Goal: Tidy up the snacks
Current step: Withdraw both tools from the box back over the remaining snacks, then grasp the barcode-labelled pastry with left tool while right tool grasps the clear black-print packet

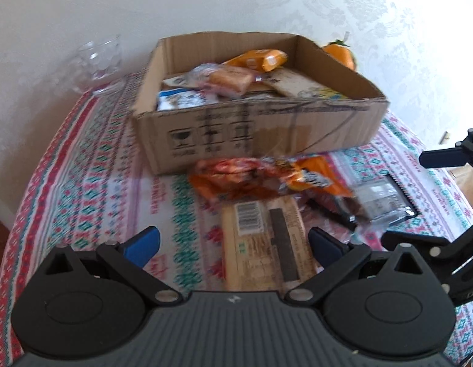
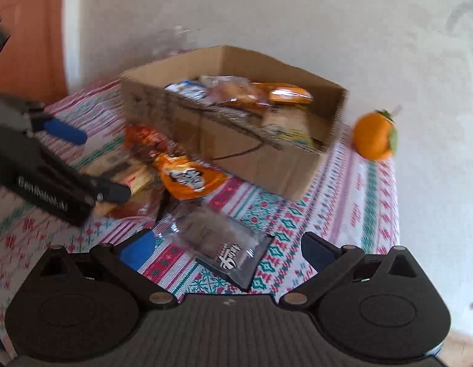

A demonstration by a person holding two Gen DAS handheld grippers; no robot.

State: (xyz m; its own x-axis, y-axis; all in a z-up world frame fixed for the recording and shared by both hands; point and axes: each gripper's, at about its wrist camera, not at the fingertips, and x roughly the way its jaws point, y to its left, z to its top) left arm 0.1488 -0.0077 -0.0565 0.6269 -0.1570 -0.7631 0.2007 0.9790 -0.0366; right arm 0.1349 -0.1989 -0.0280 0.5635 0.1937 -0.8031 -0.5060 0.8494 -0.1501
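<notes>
- White damask-patterned wallpaper [image 1: 374, 6] is covering the wall behind the table.
- A red-and-teal patterned tablecloth [image 1: 92, 165] is covering the table.
- An orange-brown door [image 2: 28, 30] is showing at left.

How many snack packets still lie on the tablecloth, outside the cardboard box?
4, perhaps more hidden beneath: a red-orange packet against the box, an orange pouch, a tan barcoded packet before the left gripper, and a dark packet.

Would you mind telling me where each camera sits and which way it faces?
Left wrist: rides the left gripper, jaws open over a tan barcoded snack pack, facing the open brown cardboard box; the right gripper shows at the right edge.
Right wrist: rides the right gripper, jaws open over a clear-and-black snack packet, facing the box from its right; the left gripper shows at left.
Shared: box, orange snack bag, patterned tablecloth.
</notes>
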